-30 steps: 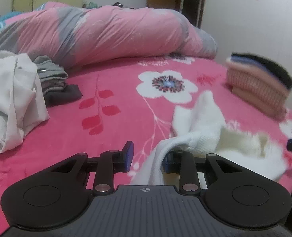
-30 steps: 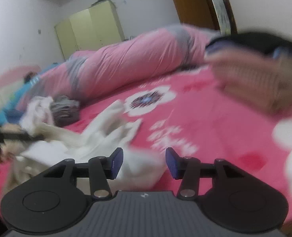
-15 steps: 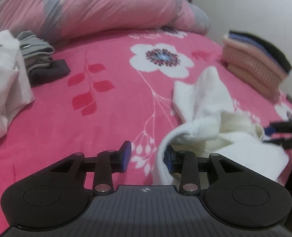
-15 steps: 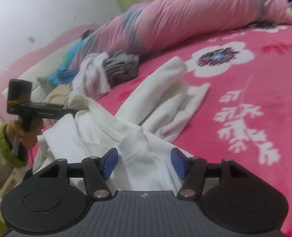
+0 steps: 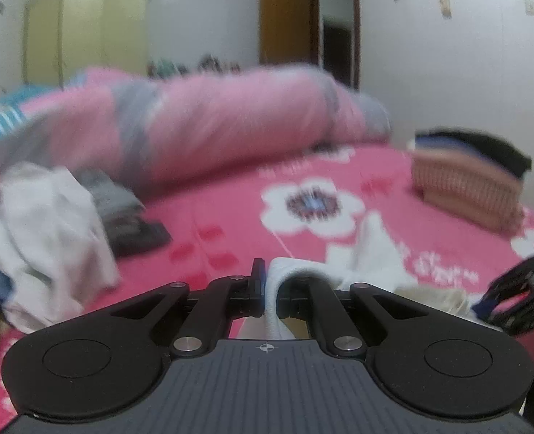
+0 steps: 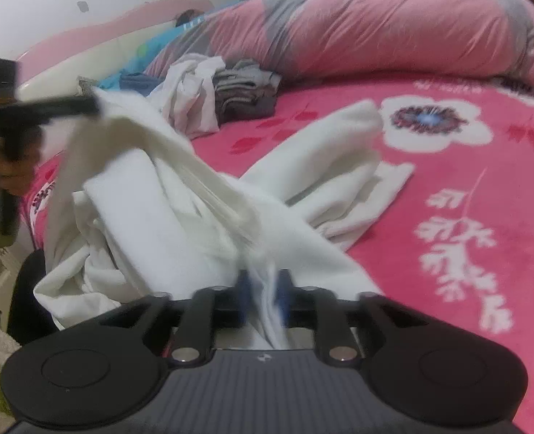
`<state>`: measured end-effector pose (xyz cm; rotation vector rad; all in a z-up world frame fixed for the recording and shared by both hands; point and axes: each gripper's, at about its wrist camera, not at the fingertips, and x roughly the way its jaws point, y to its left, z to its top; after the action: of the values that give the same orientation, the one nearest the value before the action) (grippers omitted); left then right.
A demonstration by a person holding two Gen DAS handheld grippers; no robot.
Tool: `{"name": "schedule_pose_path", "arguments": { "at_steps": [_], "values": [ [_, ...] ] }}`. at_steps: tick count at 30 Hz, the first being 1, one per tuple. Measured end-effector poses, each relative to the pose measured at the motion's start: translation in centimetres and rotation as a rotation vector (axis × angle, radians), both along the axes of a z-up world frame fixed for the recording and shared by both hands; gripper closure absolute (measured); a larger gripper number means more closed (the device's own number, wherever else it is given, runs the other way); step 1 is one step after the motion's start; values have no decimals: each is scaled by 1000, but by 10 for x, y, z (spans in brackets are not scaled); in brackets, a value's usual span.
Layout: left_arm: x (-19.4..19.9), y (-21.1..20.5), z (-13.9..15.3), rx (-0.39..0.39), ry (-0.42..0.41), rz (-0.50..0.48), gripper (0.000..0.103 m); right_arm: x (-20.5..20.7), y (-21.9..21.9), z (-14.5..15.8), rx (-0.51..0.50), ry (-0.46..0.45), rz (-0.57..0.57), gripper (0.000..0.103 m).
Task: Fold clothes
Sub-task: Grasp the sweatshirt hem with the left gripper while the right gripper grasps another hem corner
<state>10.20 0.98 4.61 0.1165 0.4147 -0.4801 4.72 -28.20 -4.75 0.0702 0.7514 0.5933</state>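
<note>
We hold the white top [image 6: 180,195] over the bed [image 6: 484,289], left gripper [image 5: 271,291] clamped thin on one edge, right gripper [image 6: 263,294] closing on a bunched fold, which may slip or drag the sleeve [image 6: 325,152] into a crooked fold

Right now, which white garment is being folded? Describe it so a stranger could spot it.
On the pink flowered bedspread, near its front edge, lies a cream-white knit sweater with a sleeve reaching towards the big white flower. Unlike the crumpled thin white shirt by the grey folded pile, both grippers have hold of it.
</note>
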Motion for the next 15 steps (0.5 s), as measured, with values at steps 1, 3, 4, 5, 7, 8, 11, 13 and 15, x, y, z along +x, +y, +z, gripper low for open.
{"name": "schedule_pose_path", "arguments": {
  "at_steps": [1, 3, 4, 5, 7, 8, 11, 13, 15],
  "values": [
    [-8, 5, 7, -12, -23, 11, 100, 2, 5, -2, -6, -1, 1, 72],
    [-22, 15, 19, -29, -64, 30, 100, 4, 14, -2, -38, -26, -8, 75],
    [-30, 18, 24, -34, -83, 39, 100, 5, 18, -2, -53, -40, -13, 84],
    [-36, 21, 27, -36, -100, 46, 100, 4, 23, 1, -68, -62, -21, 99],
    [-47, 26, 34, -35, -139, 69, 100, -1, 36, 12, -106, -138, -51, 100],
    [-51, 30, 38, -37, -159, 83, 100, -5, 40, 25, -132, -201, -87, 100],
    [-55, 42, 50, -70, -192, 118, 100, -16, 51, 62, -207, -390, -196, 101],
    [-54, 49, 61, -112, -205, 128, 100, -23, 55, 93, -235, -525, -283, 101],
    [-57, 49, 76, -128, -262, 133, 99, -28, 57, 125, -235, -630, -344, 101]
  ]
}}
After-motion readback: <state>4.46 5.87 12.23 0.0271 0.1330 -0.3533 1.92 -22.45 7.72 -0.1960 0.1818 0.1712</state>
